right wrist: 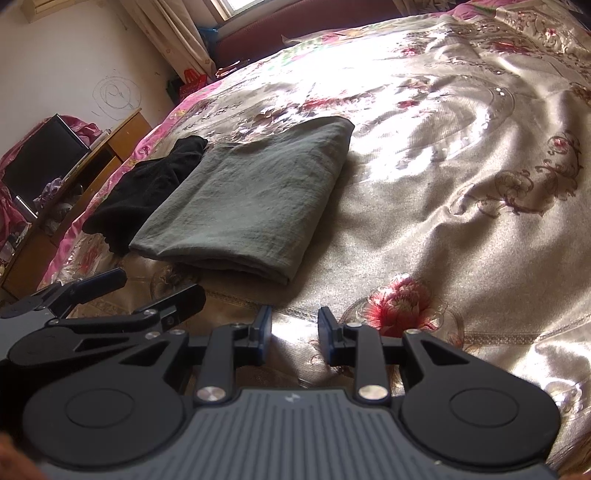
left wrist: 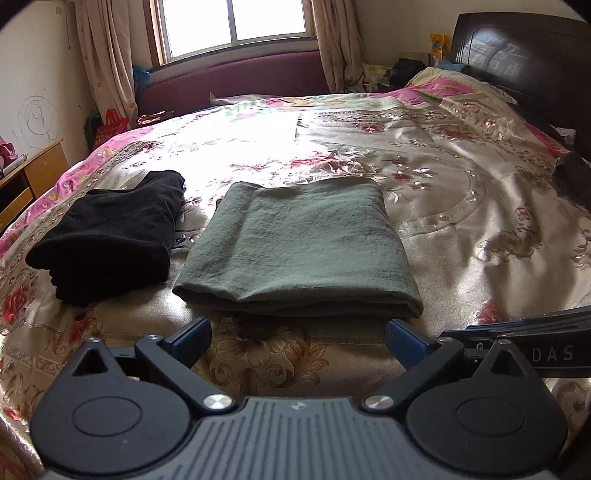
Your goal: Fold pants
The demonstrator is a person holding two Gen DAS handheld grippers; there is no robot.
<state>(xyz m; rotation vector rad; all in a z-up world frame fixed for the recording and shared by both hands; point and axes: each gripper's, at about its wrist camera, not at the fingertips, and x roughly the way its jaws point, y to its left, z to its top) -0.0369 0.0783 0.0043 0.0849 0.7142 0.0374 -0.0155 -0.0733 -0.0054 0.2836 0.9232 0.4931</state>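
The grey-green pants (left wrist: 299, 251) lie folded into a flat rectangle on the floral bedspread (left wrist: 461, 229). They also show in the right wrist view (right wrist: 251, 206). My left gripper (left wrist: 297, 338) is open wide and empty, just short of the pants' near edge. It also shows at the left of the right wrist view (right wrist: 157, 288). My right gripper (right wrist: 293, 332) is open and empty, hovering over the bedspread (right wrist: 461, 184) to the right of the pants' near corner. Part of the right gripper shows at the right edge of the left wrist view (left wrist: 535, 345).
A folded black garment (left wrist: 110, 236) lies left of the pants, also in the right wrist view (right wrist: 147, 188). A wooden desk (right wrist: 85, 173) stands left of the bed. A dark headboard (left wrist: 524, 55) is at the far right, a window (left wrist: 236, 22) behind.
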